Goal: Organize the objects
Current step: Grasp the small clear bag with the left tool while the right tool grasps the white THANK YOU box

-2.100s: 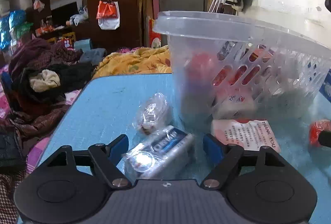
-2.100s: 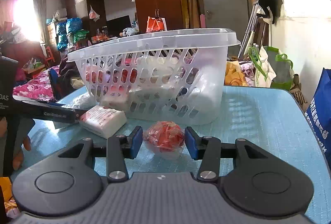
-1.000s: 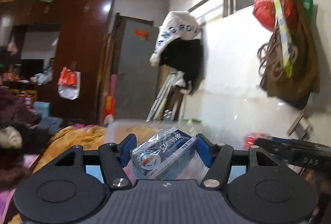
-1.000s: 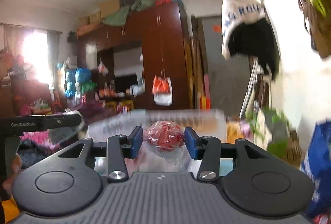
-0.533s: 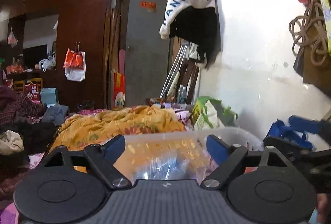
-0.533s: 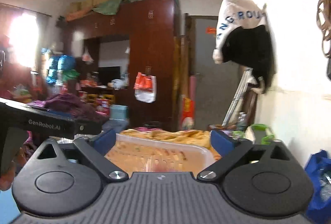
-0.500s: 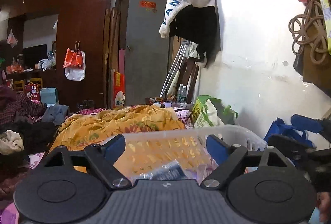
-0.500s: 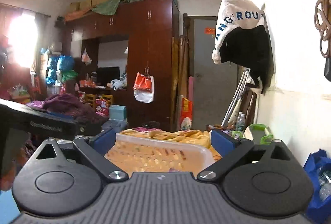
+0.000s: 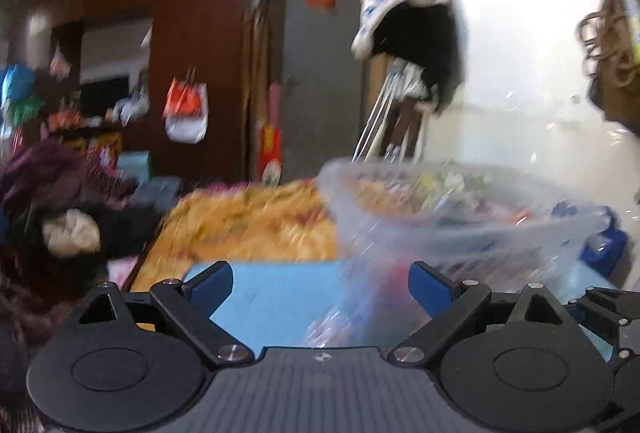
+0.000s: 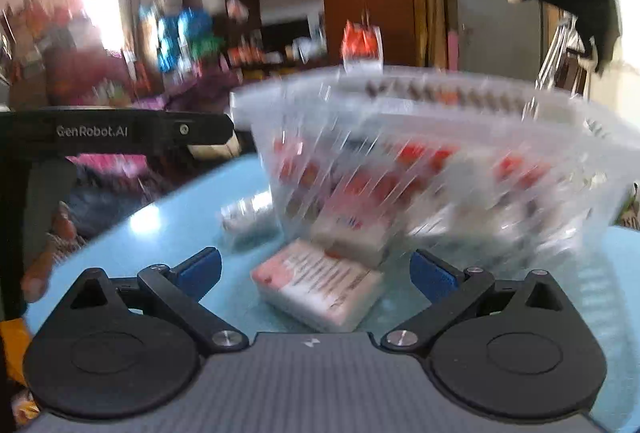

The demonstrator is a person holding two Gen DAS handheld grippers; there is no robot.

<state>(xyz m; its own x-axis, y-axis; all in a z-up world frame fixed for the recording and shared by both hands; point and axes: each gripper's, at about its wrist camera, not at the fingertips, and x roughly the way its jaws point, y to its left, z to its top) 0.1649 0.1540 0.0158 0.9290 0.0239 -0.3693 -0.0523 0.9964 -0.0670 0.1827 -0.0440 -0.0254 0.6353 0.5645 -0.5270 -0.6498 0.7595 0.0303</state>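
A translucent slotted basket (image 10: 440, 153) stands on the blue table (image 10: 160, 229) with red and white packets blurred inside it. My right gripper (image 10: 316, 269) is open and empty, low over the table. A white pack with red print (image 10: 320, 289) lies between its spread fingers, untouched, right before the basket. A clear-wrapped item (image 10: 248, 213) lies at the basket's left foot. In the left wrist view my left gripper (image 9: 320, 281) holds nothing and its jaws are opening. It is over the blue table (image 9: 272, 297), with the basket (image 9: 460, 217) ahead to the right.
The left gripper's black body (image 10: 120, 131) and the hand (image 10: 44, 257) holding it cross the left of the right wrist view. A yellow blanket (image 9: 248, 229) and piled clothes (image 9: 60, 217) lie beyond the table's far edge. A wall (image 9: 520, 93) with hung clothing is on the right.
Both grippers let go of their packets over the basket: the blue-labelled pack and the red bundle are gone from the jaws. Both jaws spread wide, and both grippers then sank toward the table.
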